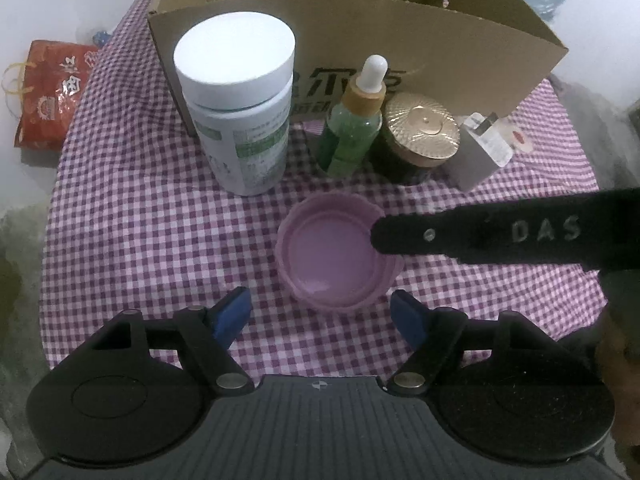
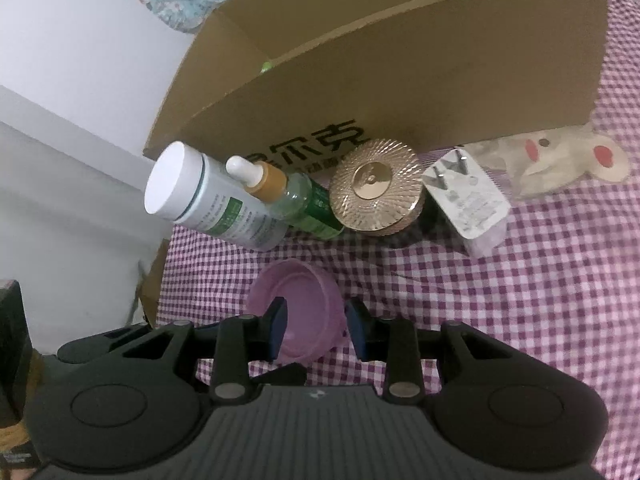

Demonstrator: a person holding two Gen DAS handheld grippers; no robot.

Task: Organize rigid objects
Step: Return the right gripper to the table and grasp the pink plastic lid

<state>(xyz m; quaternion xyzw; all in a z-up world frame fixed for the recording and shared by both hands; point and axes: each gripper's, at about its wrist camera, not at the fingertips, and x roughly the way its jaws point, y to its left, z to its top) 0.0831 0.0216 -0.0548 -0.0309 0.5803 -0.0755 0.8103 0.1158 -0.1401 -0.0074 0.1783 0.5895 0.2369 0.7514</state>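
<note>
A purple-and-white checked cloth covers the surface, and everything stands on it. Towards the far edge sits an open cardboard box. Just in front of the box stand, in a row from left to right, a white-capped bottle, a green dropper bottle, a dark jar with a gold ribbed lid and a white plug adapter. Nearer, in the middle of the cloth, lies a pink lid, hollow side up. A small packet with red dots lies by the box, right of the adapter.
</note>
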